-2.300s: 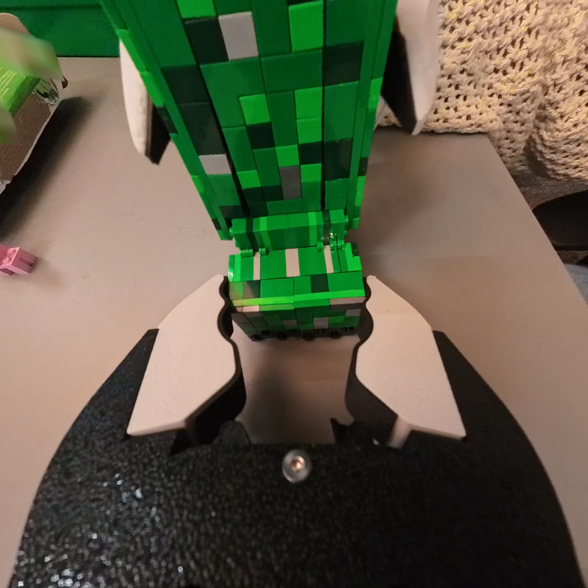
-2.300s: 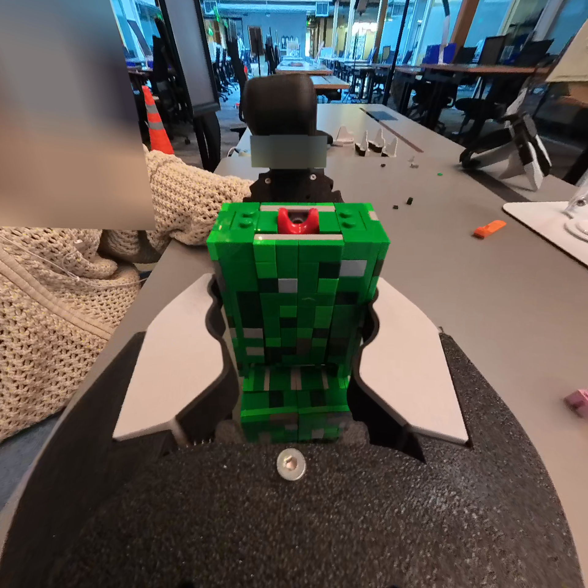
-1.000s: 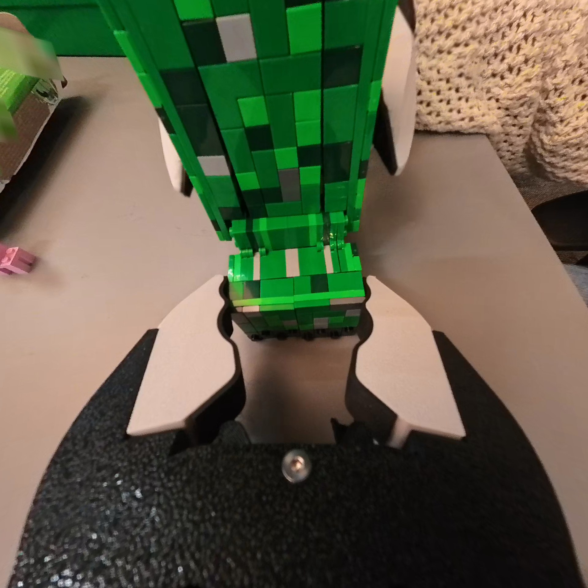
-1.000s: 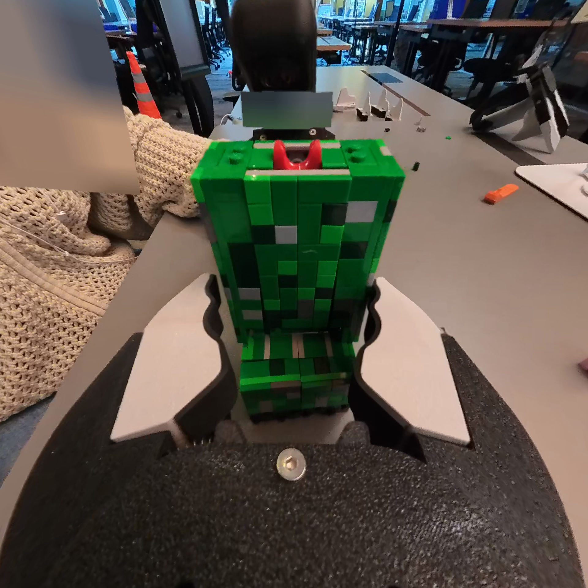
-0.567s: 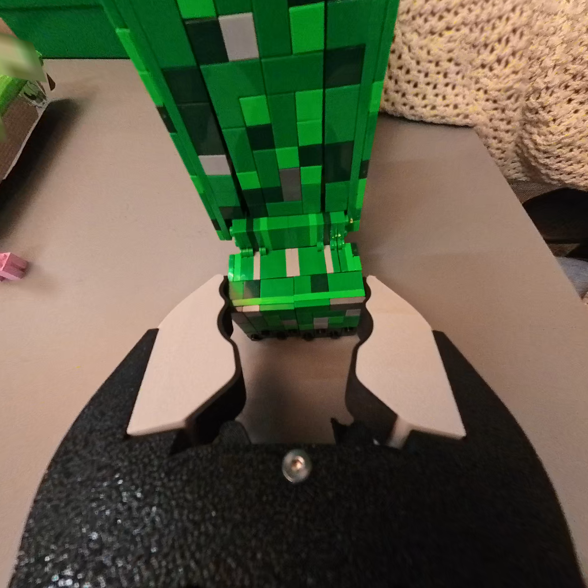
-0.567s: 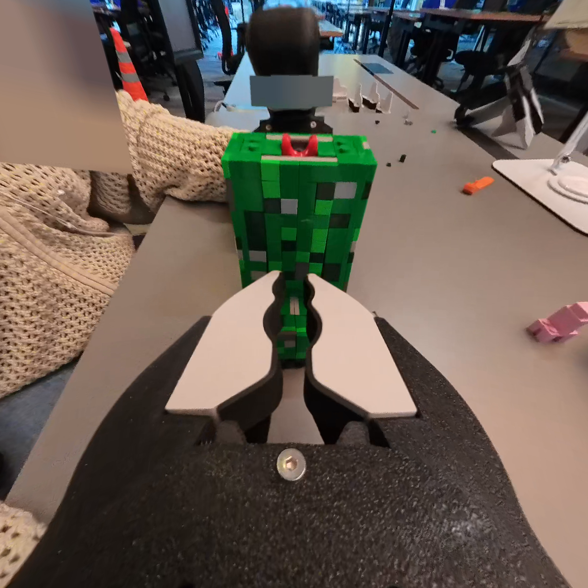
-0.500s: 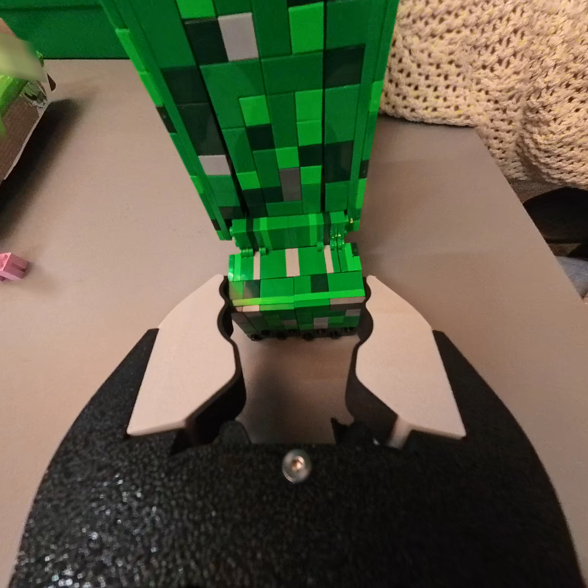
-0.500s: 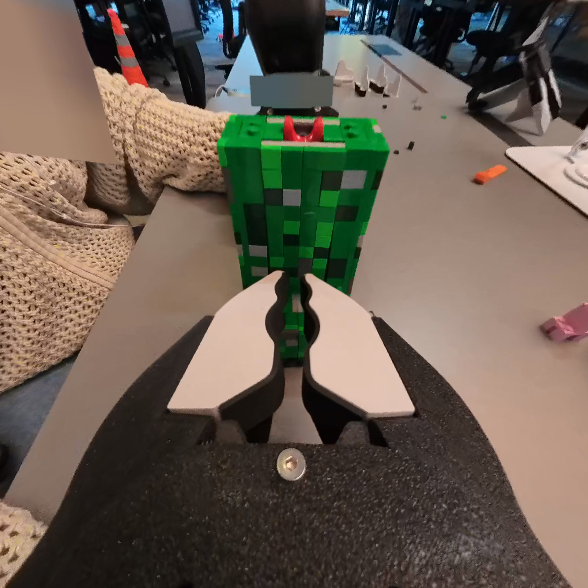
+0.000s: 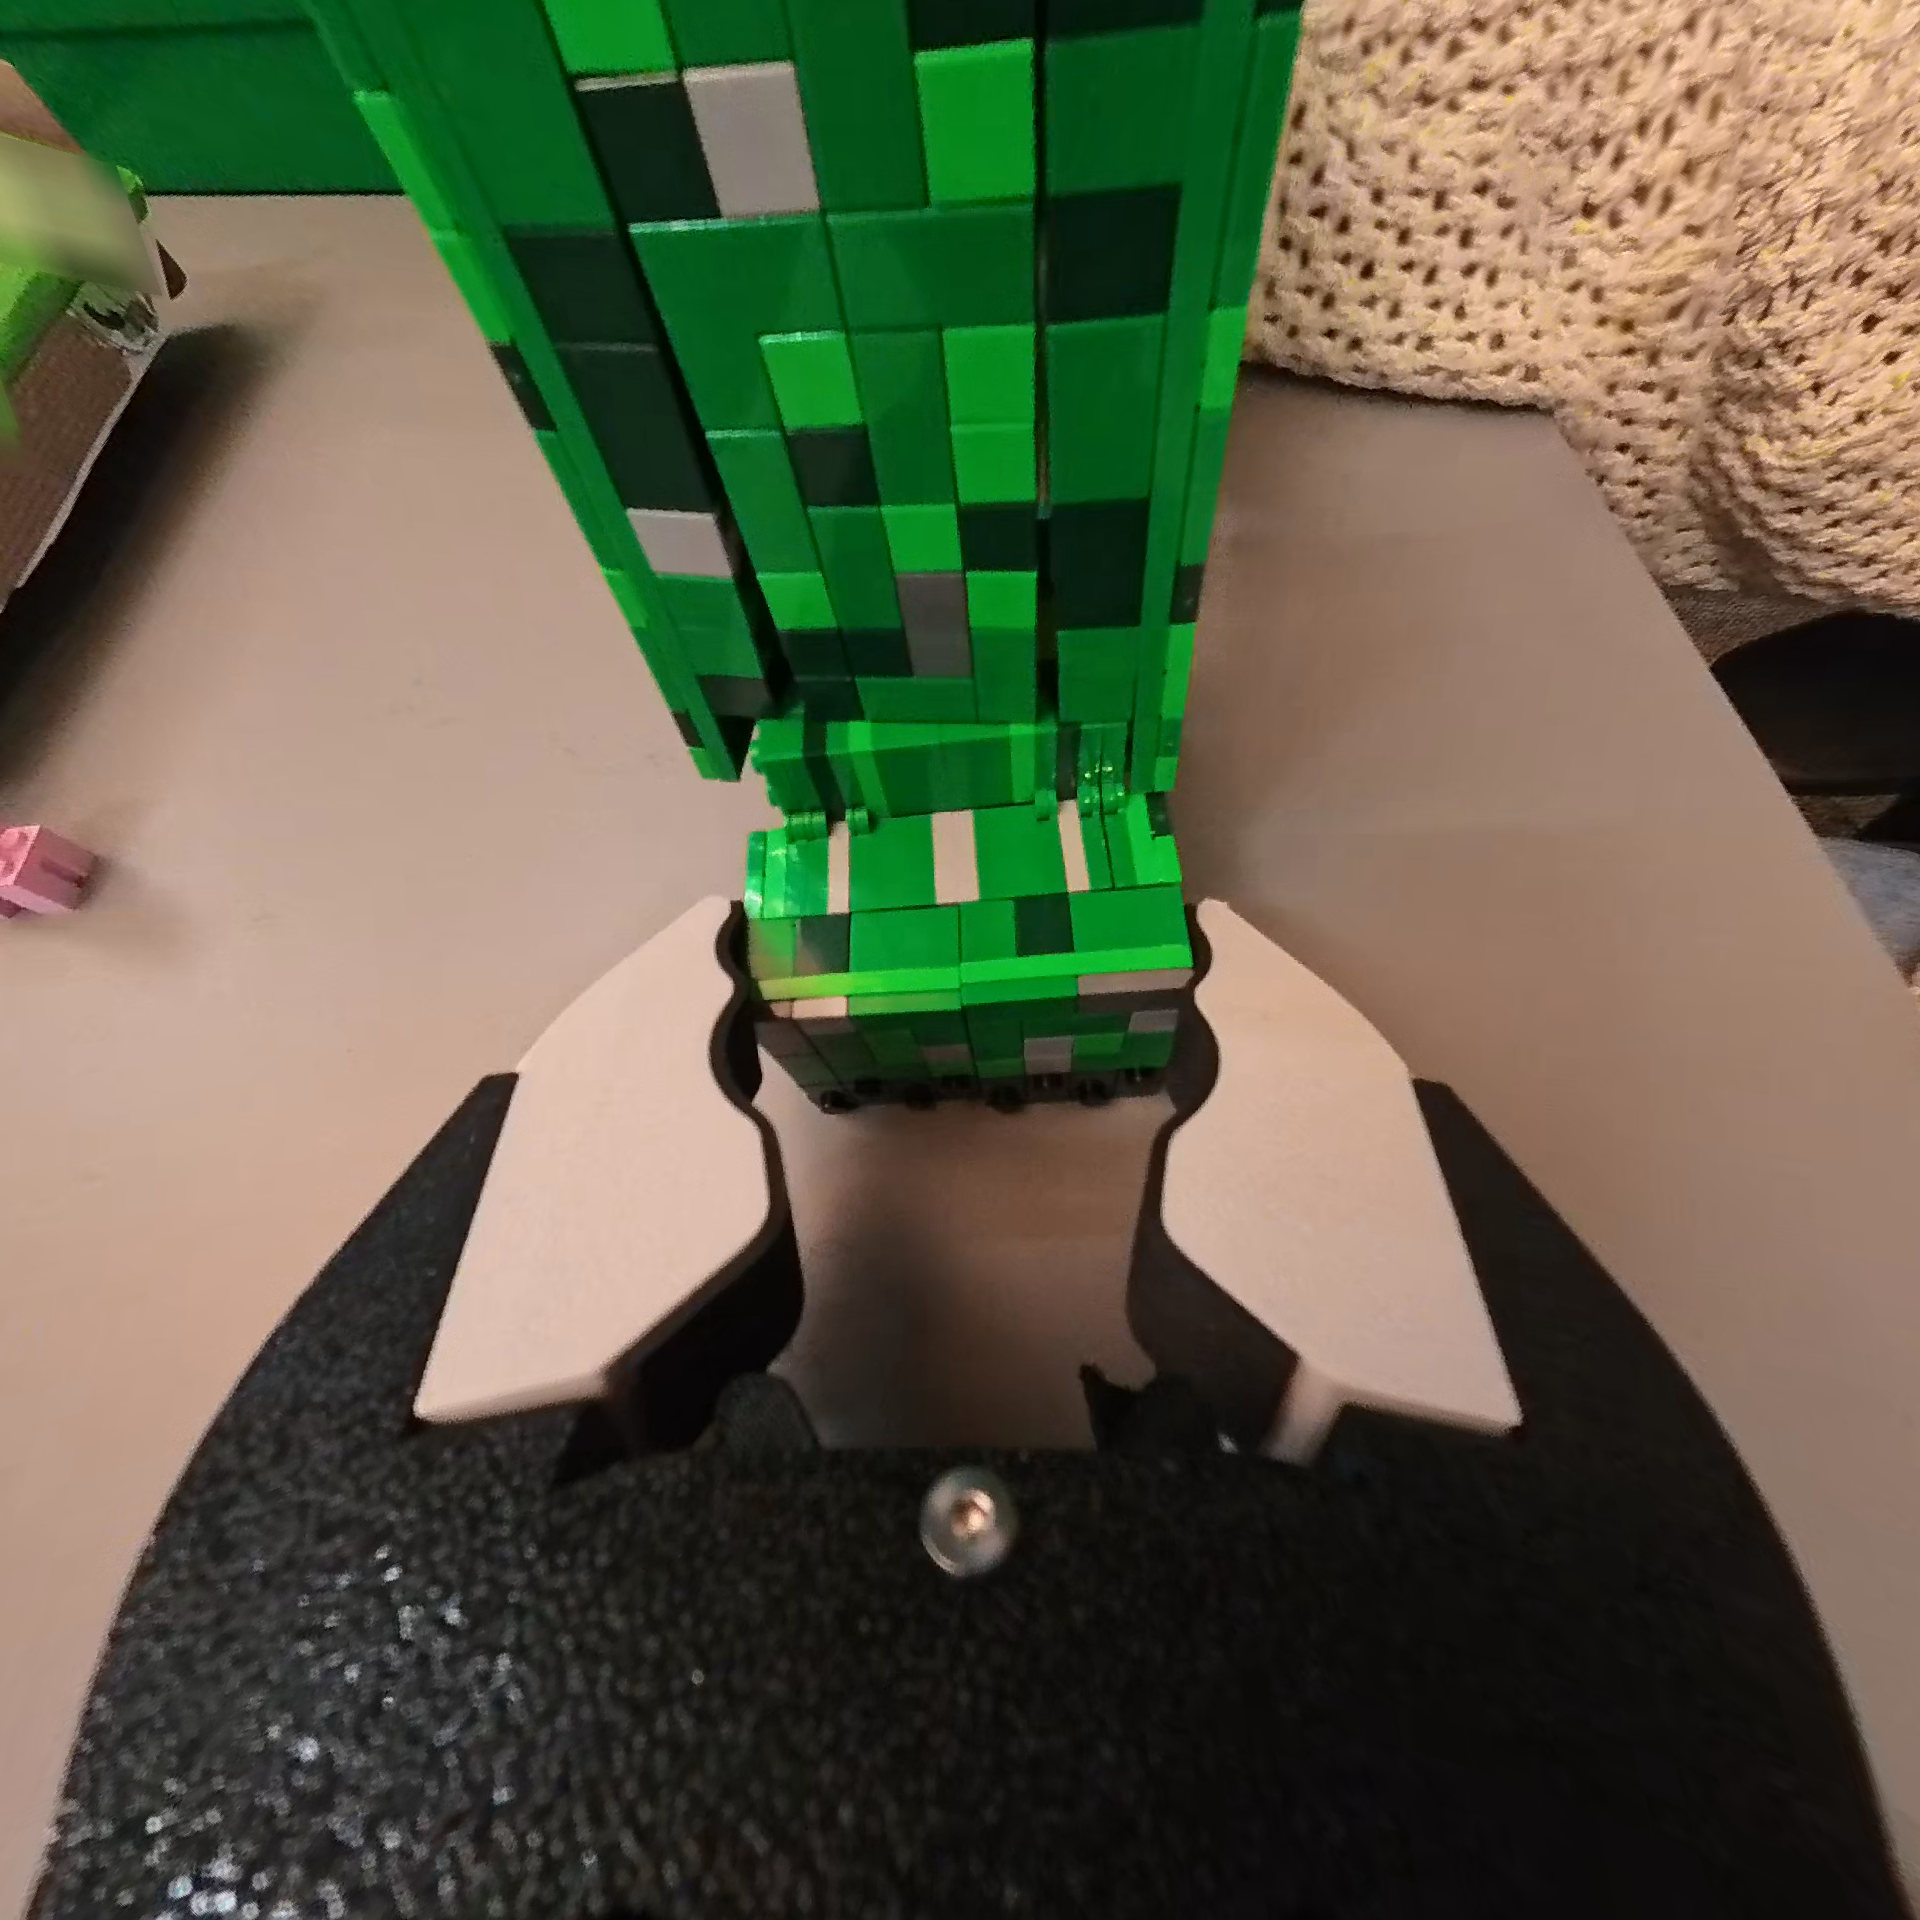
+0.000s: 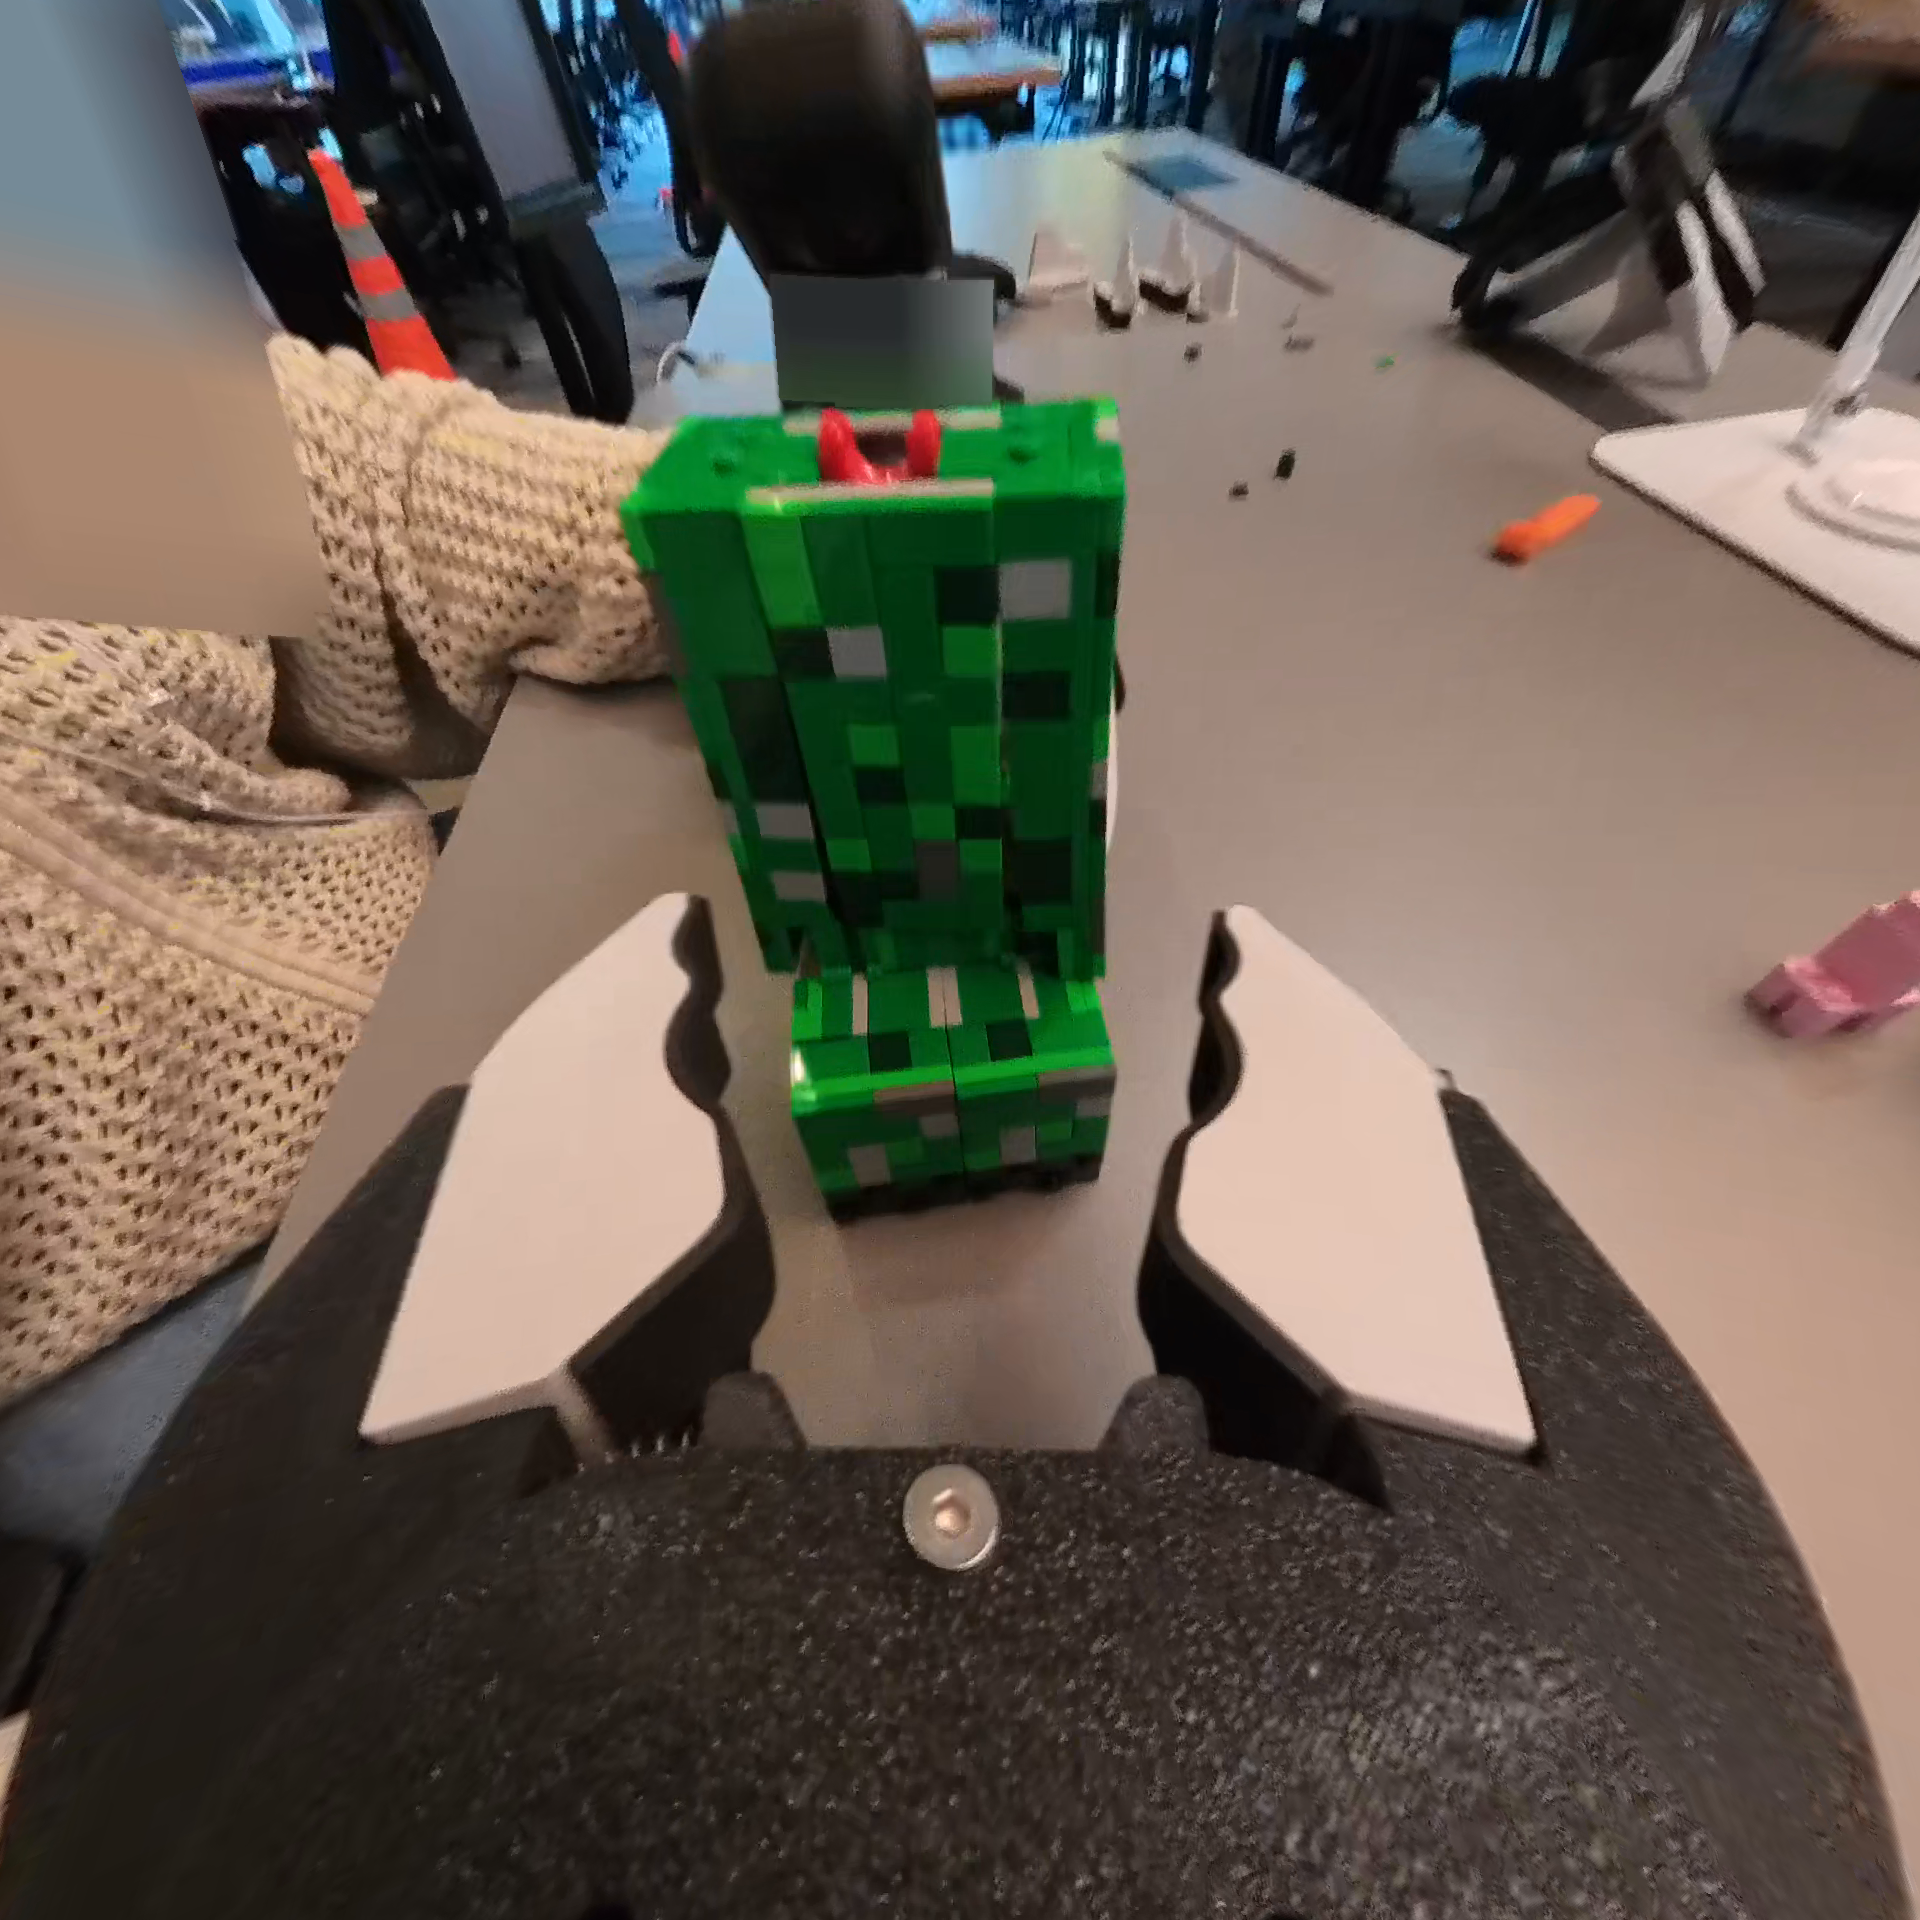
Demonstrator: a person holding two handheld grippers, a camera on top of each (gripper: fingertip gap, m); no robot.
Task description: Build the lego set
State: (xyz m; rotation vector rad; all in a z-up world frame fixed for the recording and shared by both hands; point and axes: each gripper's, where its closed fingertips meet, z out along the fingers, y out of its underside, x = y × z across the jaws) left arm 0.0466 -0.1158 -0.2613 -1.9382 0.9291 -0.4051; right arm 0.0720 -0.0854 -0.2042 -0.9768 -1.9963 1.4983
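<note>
green plastic bricks in light, dark and grey patches make up the tall blocky lego figure [image 10: 894, 727], which stands upright on the smooth grey table [image 10: 1403, 831] close to its near edge, its feet block [image 9: 966, 987] sticking out at the base. the left gripper [image 9: 966, 997] clamps that feet block, one pale finger pressed to each side, probably to steady the model so it does not tip while the other tool works. the right gripper [image 10: 961, 1039] hangs just short of the opposite feet with its jaws spread wide and nothing between them, likely free to fetch the next part. only the right wrist view shows the figure's top, where a red curved piece [image 10: 876, 449] sits in a recess, plus an orange piece [image 10: 1545, 525] and a pink brick piece [image 10: 1839, 977] farther off. only the left wrist view shows the fingers actually touching the feet, and a box corner [image 9: 73, 343] at the left. a person's cream knit sleeve [image 10: 468, 540] lies beside the model.
</note>
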